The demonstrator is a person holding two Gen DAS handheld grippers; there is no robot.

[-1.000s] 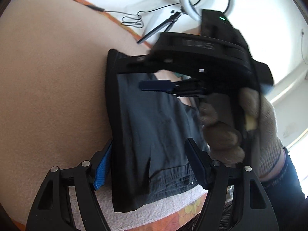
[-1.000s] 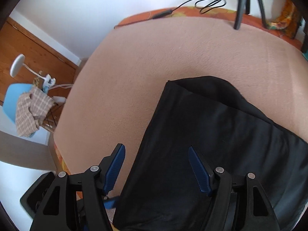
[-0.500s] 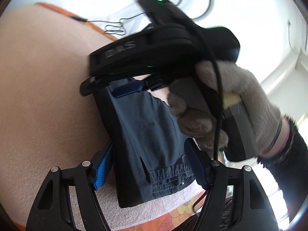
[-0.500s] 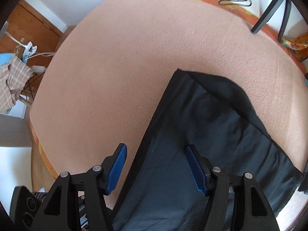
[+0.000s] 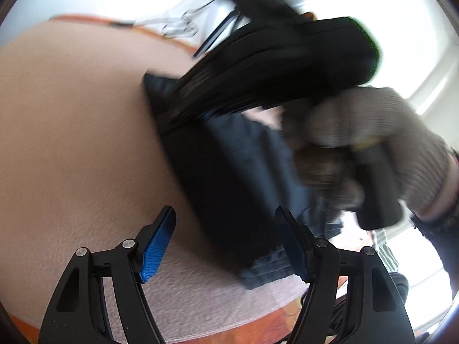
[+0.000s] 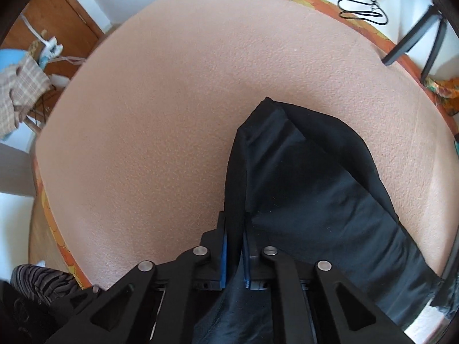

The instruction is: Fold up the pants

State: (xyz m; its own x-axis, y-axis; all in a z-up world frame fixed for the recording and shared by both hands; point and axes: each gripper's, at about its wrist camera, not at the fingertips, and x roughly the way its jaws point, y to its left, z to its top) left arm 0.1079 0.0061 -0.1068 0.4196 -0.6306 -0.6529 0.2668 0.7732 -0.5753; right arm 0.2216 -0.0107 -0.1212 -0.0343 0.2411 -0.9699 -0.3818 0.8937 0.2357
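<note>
Pants [image 6: 309,177], black and partly folded, lie on a pink blanket [image 6: 178,109] that covers the table. The right gripper [image 6: 234,246] has its two blue pads pressed together on a fold of the pants' left edge, and the cloth rises in a ridge from the pads toward the pants' far corner. Beyond that corner the blanket is bare up to its orange border [image 6: 370,28], where a black cable [image 6: 361,3] lies coiled and tripod legs [image 6: 413,40] stand. In the left wrist view the pants [image 5: 229,177] run diagonally across the blanket [image 5: 71,120], with the waistband [image 5: 269,266] at their near end, close to the table's edge. The left gripper [image 5: 226,243] has its jaws wide apart and holds nothing; its left pad is over bare blanket beside the pants, its right pad over the waistband end. The right gripper's body [image 5: 272,71], blurred, sits over the pants' far end, held by a gloved hand [image 5: 373,149].
</note>
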